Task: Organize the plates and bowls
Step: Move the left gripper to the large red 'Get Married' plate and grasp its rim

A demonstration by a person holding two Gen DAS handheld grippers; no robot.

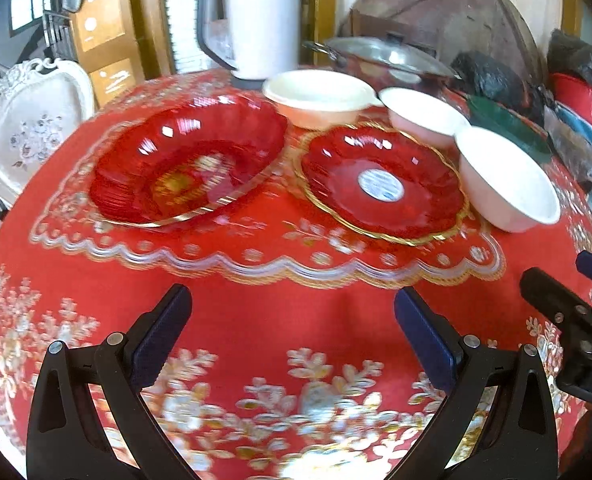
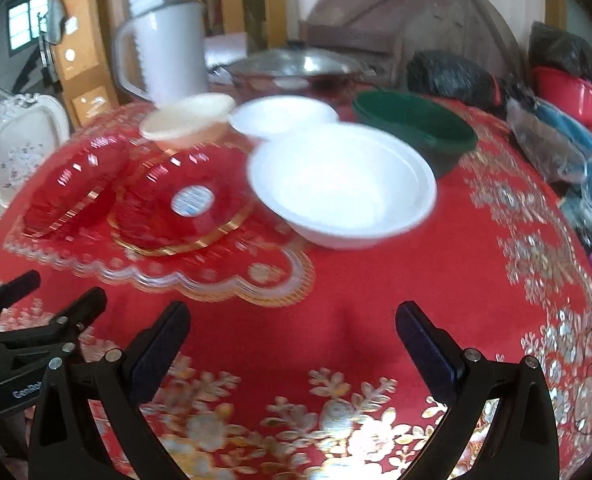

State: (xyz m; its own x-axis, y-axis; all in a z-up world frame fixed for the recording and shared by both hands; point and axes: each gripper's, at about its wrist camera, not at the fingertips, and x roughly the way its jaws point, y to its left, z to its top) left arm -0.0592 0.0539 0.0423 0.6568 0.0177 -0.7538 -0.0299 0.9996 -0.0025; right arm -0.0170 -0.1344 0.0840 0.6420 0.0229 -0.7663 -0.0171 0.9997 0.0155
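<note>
Two red glass plates with gold rims lie on the red tablecloth: a larger deep one (image 1: 188, 160) (image 2: 72, 184) at left and a smaller one with a round sticker (image 1: 383, 184) (image 2: 188, 208) to its right. A large white bowl (image 1: 507, 180) (image 2: 343, 188) sits right of the small plate. A smaller white bowl (image 1: 423, 114) (image 2: 282, 118) and a cream bowl (image 1: 319, 98) (image 2: 188, 118) stand behind. A dark green bowl (image 1: 503, 124) (image 2: 415, 128) is at the right. My left gripper (image 1: 292, 324) and right gripper (image 2: 292, 340) are open and empty, near the table's front.
A white kettle (image 1: 256, 20) (image 2: 164, 44) and a steel pot with lid (image 1: 383, 60) (image 2: 296, 64) stand at the back. Black bags (image 2: 451, 72), a red basin (image 2: 575, 96) and blue cloth (image 2: 575, 160) crowd the right edge. A white chair (image 1: 32, 128) stands left of the table.
</note>
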